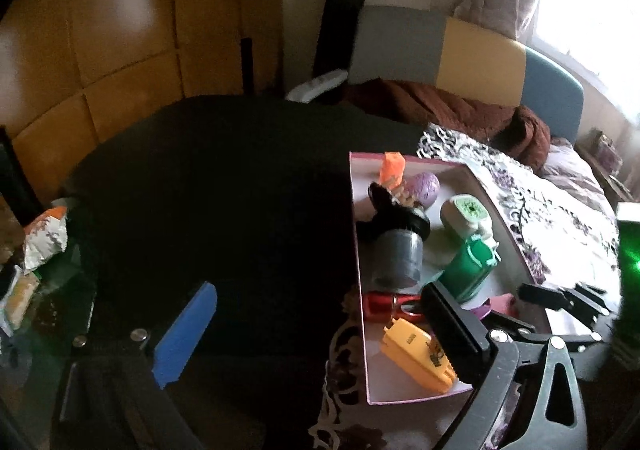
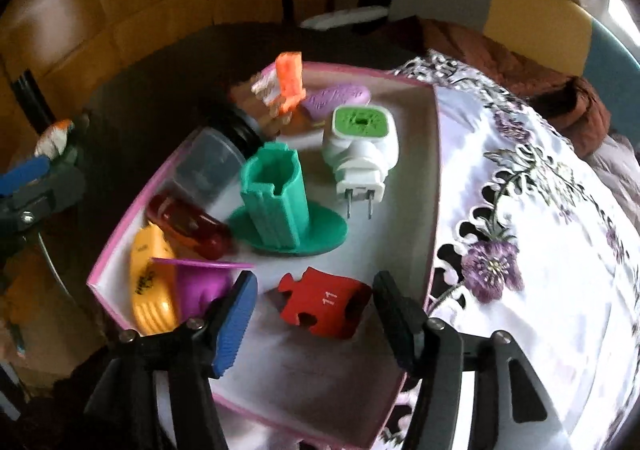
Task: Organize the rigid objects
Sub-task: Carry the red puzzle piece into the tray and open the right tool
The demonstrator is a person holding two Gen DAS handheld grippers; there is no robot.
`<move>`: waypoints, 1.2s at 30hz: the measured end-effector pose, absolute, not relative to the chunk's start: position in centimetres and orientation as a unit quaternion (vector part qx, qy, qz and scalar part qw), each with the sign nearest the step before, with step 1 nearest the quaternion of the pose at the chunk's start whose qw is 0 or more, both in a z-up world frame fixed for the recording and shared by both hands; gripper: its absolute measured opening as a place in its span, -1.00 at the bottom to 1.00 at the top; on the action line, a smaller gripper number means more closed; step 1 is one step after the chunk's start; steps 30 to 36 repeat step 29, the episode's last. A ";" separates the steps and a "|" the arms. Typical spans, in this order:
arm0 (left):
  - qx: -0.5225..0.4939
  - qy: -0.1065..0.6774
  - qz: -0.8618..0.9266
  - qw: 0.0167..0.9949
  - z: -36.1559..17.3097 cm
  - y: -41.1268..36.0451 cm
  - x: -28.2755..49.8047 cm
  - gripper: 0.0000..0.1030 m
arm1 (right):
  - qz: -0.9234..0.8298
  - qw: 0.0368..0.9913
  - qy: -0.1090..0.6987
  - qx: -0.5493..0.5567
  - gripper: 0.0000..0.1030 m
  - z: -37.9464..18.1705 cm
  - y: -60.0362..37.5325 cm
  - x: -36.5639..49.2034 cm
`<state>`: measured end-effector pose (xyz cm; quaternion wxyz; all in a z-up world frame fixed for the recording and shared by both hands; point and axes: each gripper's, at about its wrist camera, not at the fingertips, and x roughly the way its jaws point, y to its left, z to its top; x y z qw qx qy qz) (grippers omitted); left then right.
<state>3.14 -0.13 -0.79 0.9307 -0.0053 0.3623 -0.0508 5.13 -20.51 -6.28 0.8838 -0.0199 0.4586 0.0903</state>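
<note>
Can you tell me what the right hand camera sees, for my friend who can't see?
The open right gripper hovers over a red puzzle piece marked 11, lying in a pink-edged box. Also inside are a green stand, a white plug-in and a yellow toy.

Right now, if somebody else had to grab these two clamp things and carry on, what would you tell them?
Right gripper: open, empty, hovering over the red puzzle piece in the pink-edged box.
Left gripper: open, empty, at the box's left edge.
Already in the box: green holder, white plug-in, yellow toy, red car, jar, purple and orange pieces.
Left: nothing loose shows on the cloth; check out of view.
</note>
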 end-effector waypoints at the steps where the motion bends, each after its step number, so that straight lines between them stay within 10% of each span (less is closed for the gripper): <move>1: -0.008 0.359 -0.051 0.932 -0.6 -0.1 3.0 1.00 | 0.082 0.889 0.450 -0.011 0.22 -5.9 -20.6 4.6; 36: -0.012 0.318 -0.008 0.948 1.6 -0.9 -1.2 0.99 | -0.048 0.922 0.384 0.018 0.23 -2.1 -19.9 0.1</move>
